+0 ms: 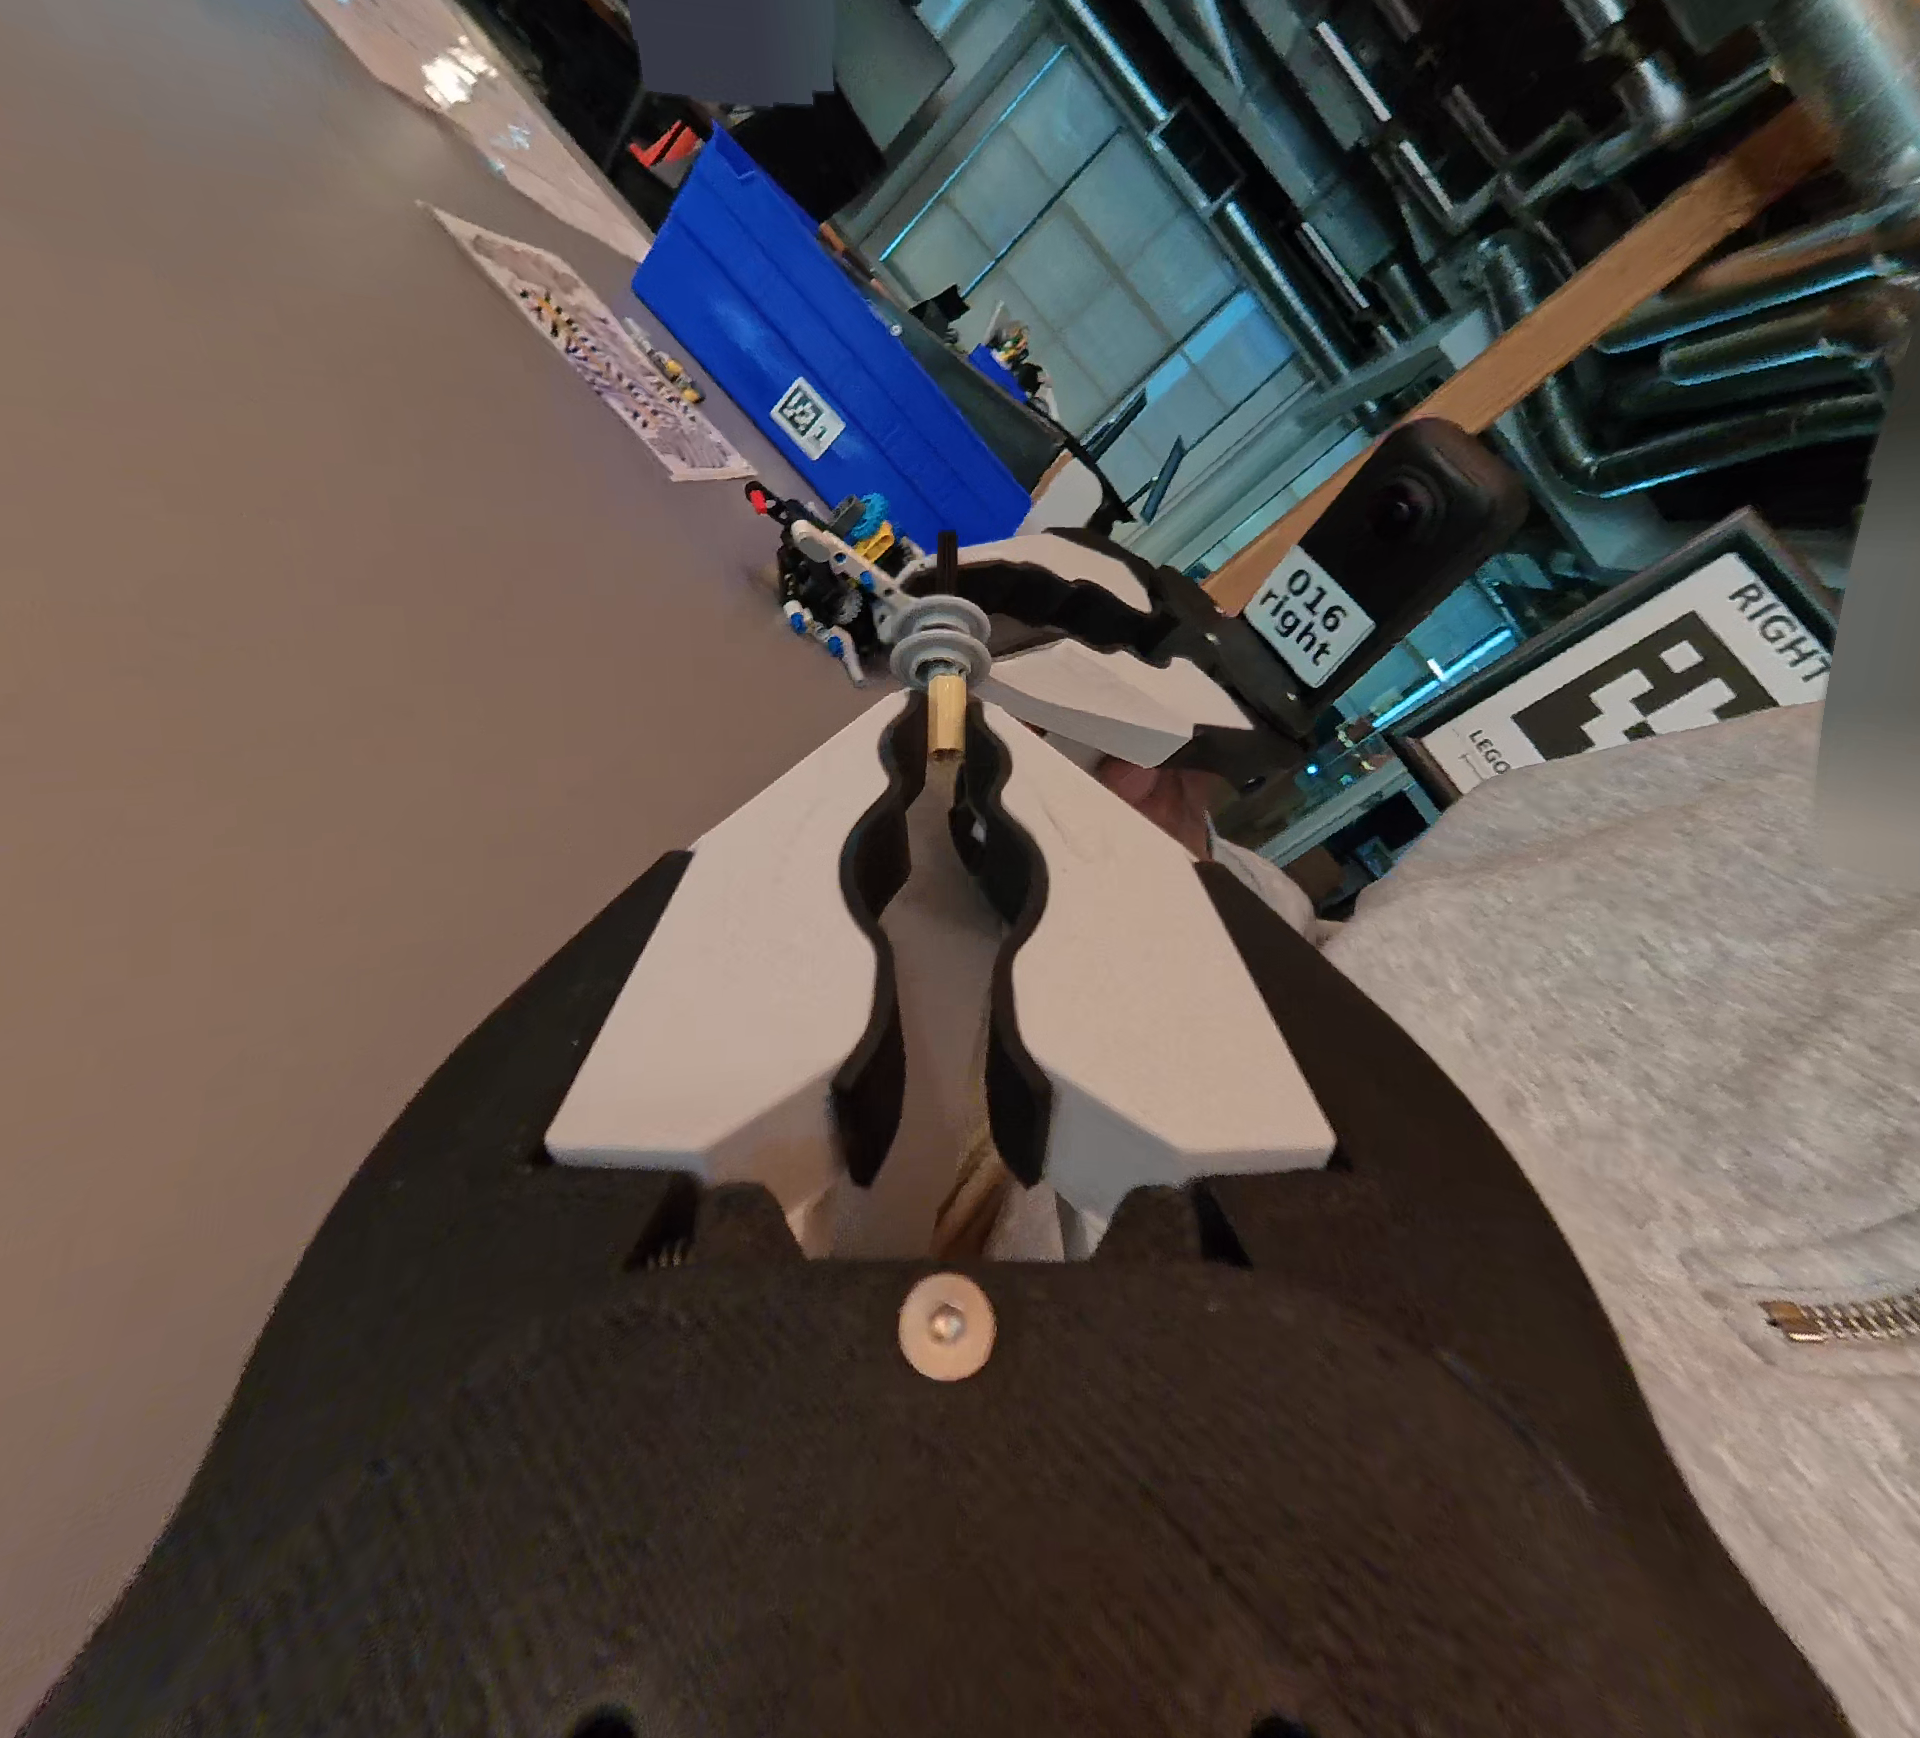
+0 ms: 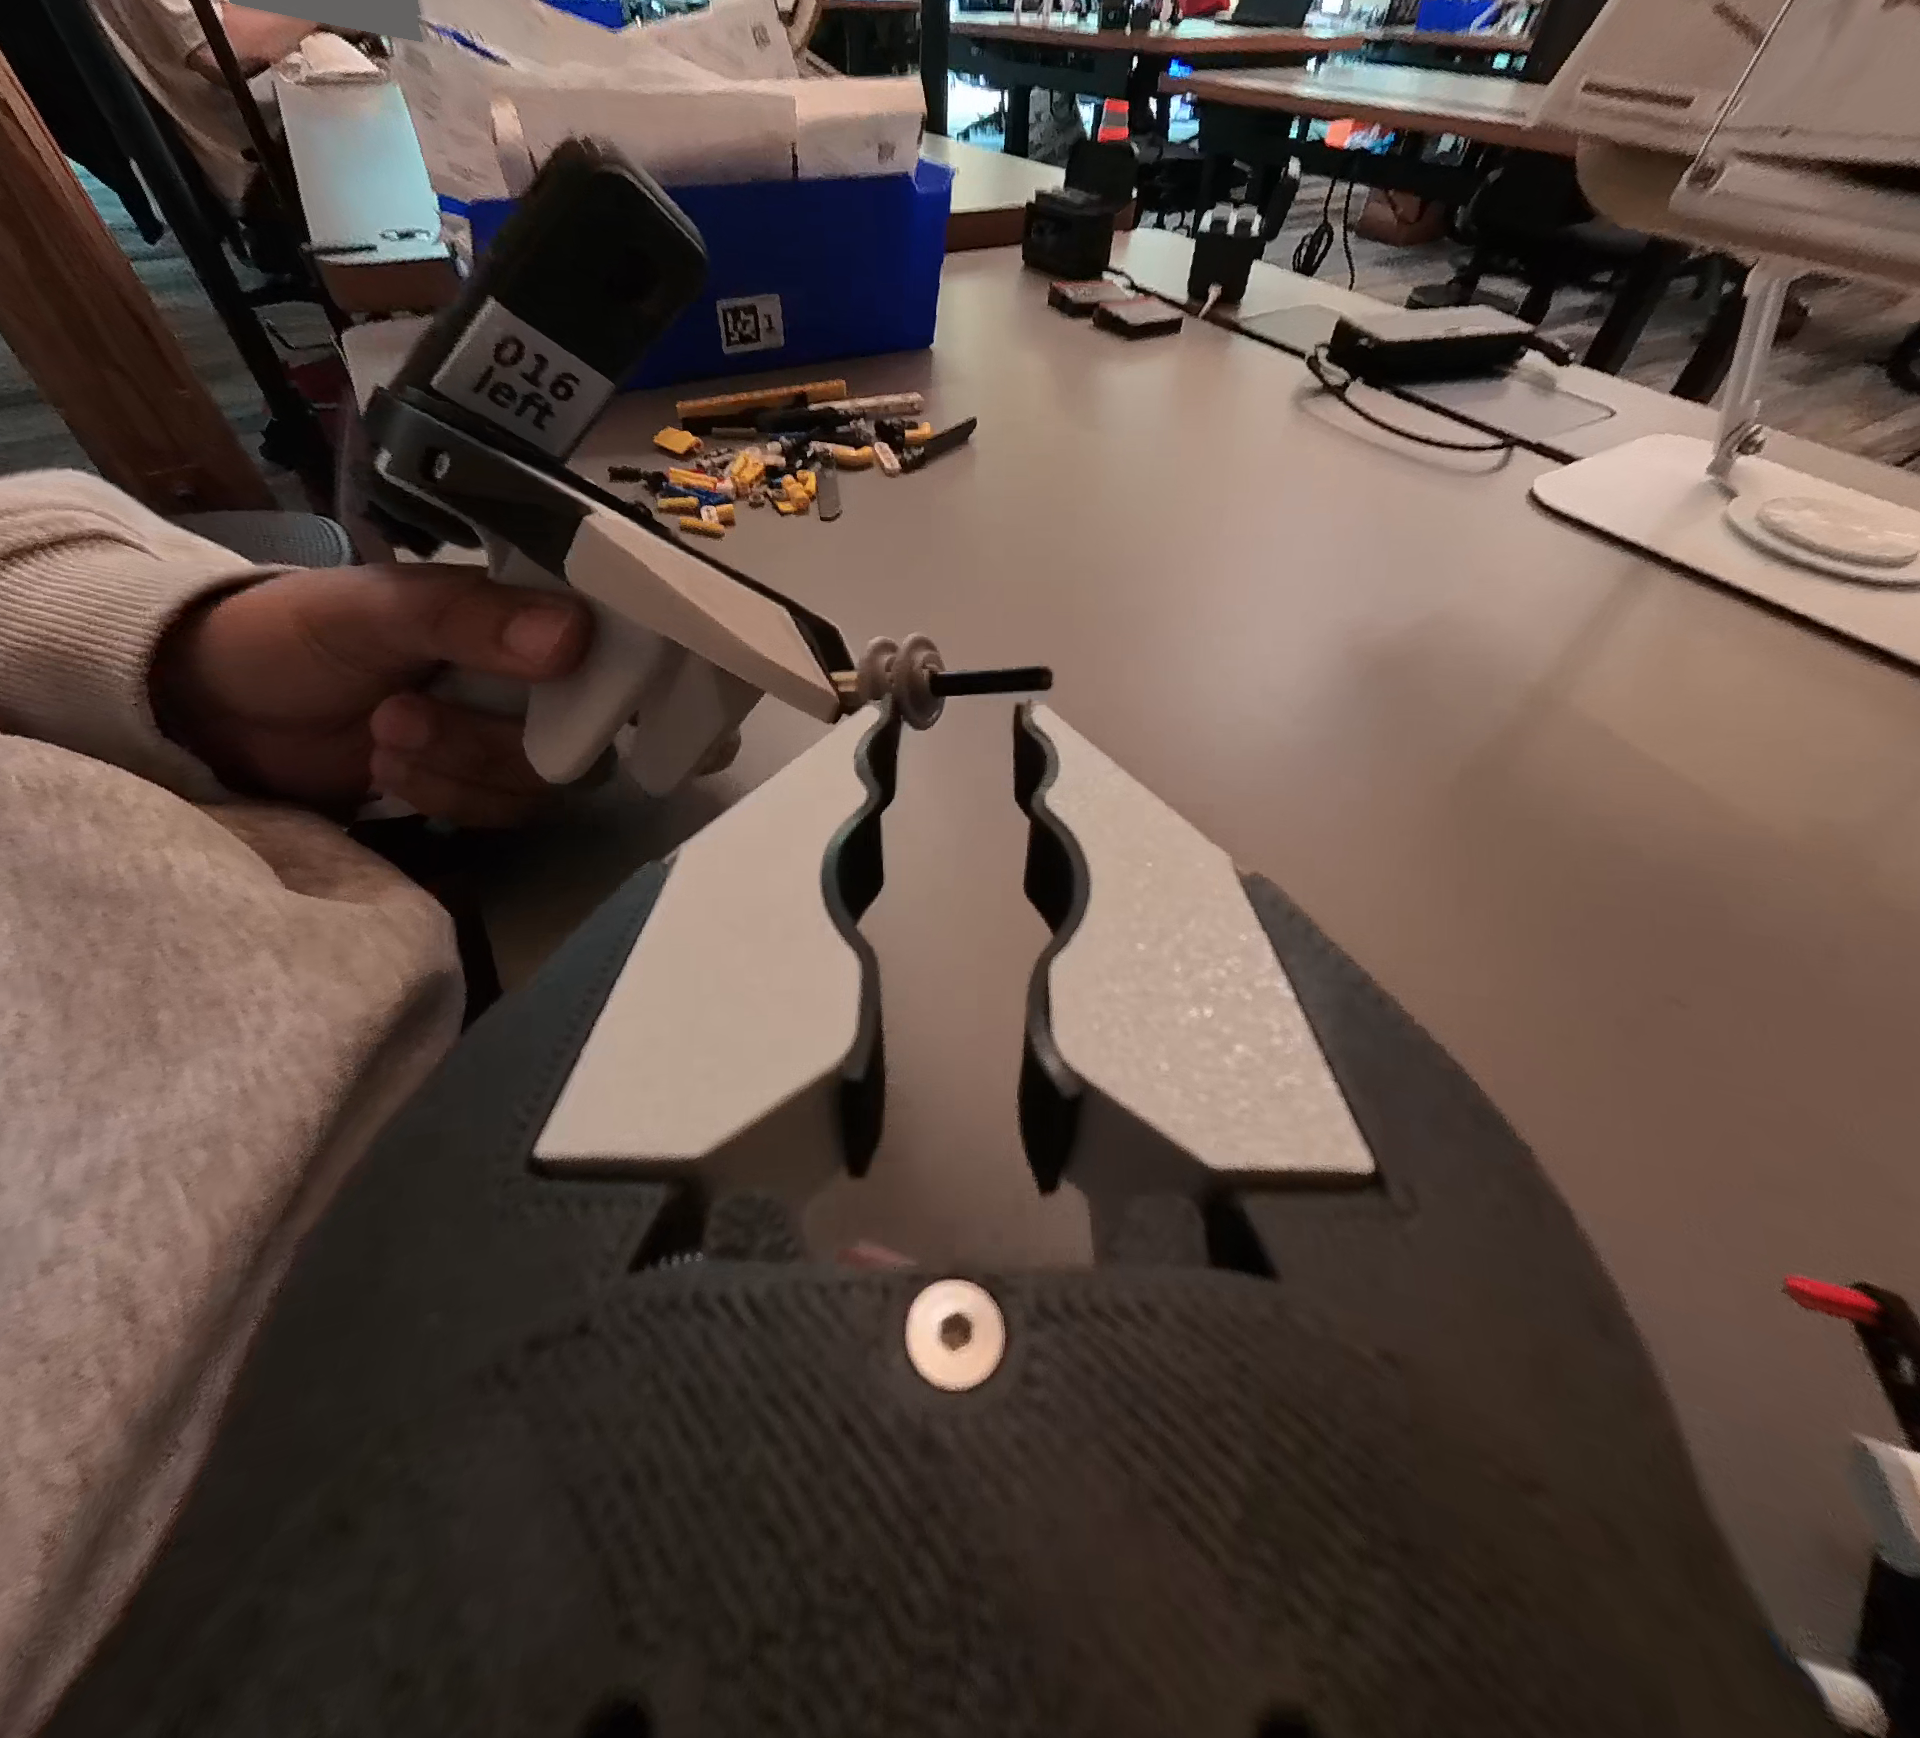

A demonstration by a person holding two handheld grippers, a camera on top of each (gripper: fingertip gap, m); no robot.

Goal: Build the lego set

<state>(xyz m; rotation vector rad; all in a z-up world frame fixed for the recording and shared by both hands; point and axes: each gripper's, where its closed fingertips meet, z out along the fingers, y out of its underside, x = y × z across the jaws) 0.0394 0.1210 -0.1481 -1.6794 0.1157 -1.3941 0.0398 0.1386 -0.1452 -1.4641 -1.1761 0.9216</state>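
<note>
My left gripper (image 1: 943,732) is shut on a black axle with a tan bush (image 1: 945,720) and two grey pulley wheels (image 1: 940,634) on it. It holds the piece in the air above the table. In the right wrist view the same left gripper (image 2: 836,686) comes in from the left, and the axle (image 2: 992,679) sticks out to the right past the wheels (image 2: 902,670). My right gripper (image 2: 954,720) is open and empty, its fingertips just below the axle, one on each side of its free length. A partly built model (image 1: 831,576) stands on the table beyond.
A pile of loose yellow, black and grey parts (image 2: 784,462) lies on the grey table (image 2: 1299,649) before a blue bin (image 2: 810,275). An instruction sheet (image 1: 592,348) lies flat. A white stand base (image 2: 1714,504), chargers and cables sit at the right. A person's hand (image 2: 395,680) holds the left gripper. Left and right tips are no more than a few centimetres apart.
</note>
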